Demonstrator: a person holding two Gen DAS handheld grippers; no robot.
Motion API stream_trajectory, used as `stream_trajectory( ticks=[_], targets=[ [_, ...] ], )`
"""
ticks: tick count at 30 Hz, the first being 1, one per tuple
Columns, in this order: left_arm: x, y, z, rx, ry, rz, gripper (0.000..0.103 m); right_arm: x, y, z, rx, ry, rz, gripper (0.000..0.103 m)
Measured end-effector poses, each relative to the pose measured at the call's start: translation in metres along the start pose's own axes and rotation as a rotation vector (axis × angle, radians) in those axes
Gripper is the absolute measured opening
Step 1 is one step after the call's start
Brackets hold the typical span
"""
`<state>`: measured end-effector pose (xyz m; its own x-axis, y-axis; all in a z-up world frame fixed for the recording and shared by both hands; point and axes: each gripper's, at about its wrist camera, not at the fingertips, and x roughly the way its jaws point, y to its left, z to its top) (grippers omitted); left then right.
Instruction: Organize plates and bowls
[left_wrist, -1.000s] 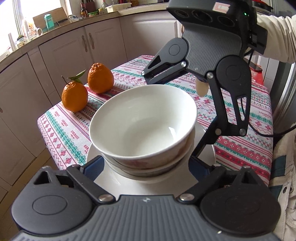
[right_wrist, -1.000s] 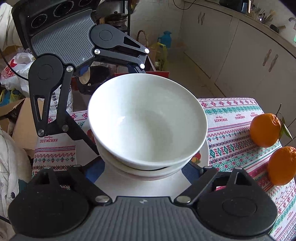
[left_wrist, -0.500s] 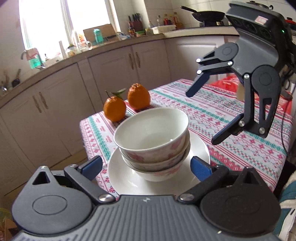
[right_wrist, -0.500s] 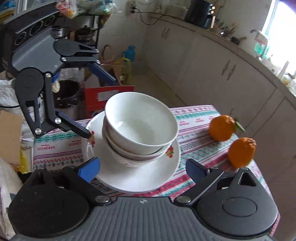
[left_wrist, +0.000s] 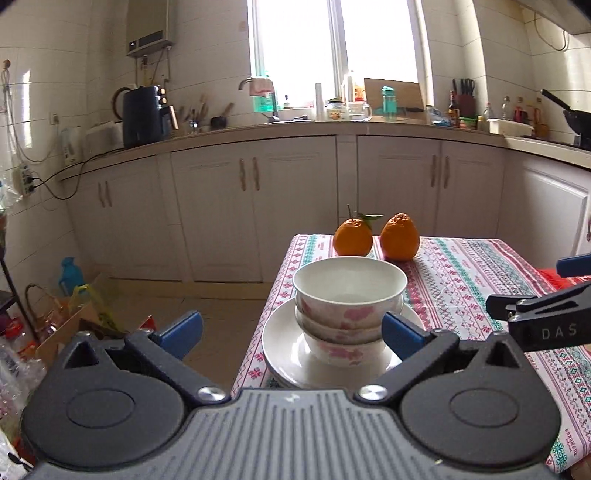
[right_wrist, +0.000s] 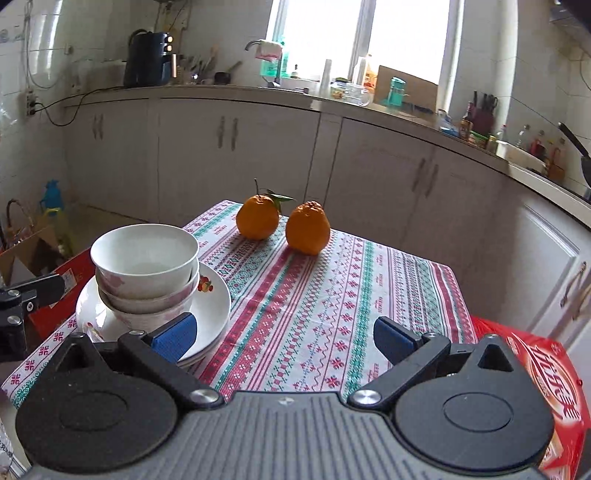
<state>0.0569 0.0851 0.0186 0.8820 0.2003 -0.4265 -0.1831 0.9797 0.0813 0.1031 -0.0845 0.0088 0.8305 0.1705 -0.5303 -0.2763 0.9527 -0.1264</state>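
Three white bowls with pink flowers (left_wrist: 349, 291) stand nested on stacked white plates (left_wrist: 284, 354) at the near left corner of the patterned tablecloth (left_wrist: 461, 280). My left gripper (left_wrist: 291, 330) is open and held back from the stack, with nothing between its blue pads. My right gripper (right_wrist: 284, 336) hovers over the cloth to the right of the bowls (right_wrist: 144, 258) and plates (right_wrist: 216, 306). Its jaws are opening and nothing is between them. One of the right gripper's fingers (left_wrist: 524, 310) shows at the right edge of the left wrist view.
Two oranges (left_wrist: 352, 236) (left_wrist: 400, 236) sit at the far end of the table. Beyond are white cabinets (left_wrist: 295, 206) and a cluttered counter under a window. A red box (right_wrist: 535, 373) lies off the table's right side. Bags and boxes (left_wrist: 74, 314) crowd the floor on the left.
Both grippers have pulled back from the bowl stack, rolled level and spread their jaws wider. The bowls and plates have stayed where they were on the table.
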Motion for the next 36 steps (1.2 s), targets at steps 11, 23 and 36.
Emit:
stream_trajectory(
  ticks=[11,23,36],
  targets=[
    [-0.043,-0.020,-0.010,0.002,0.018,0.030,0.102,-0.037,0.000,-0.022,0.022,-0.006,0.019,0.103],
    [-0.046,-0.021,-0.013,-0.025,0.036,0.030,0.102,-0.046,0.007,-0.021,0.017,-0.023,-0.014,0.103],
    [-0.045,-0.020,-0.013,-0.047,0.051,0.038,0.102,-0.044,0.009,-0.020,0.018,-0.016,-0.027,0.103]
  ],
)
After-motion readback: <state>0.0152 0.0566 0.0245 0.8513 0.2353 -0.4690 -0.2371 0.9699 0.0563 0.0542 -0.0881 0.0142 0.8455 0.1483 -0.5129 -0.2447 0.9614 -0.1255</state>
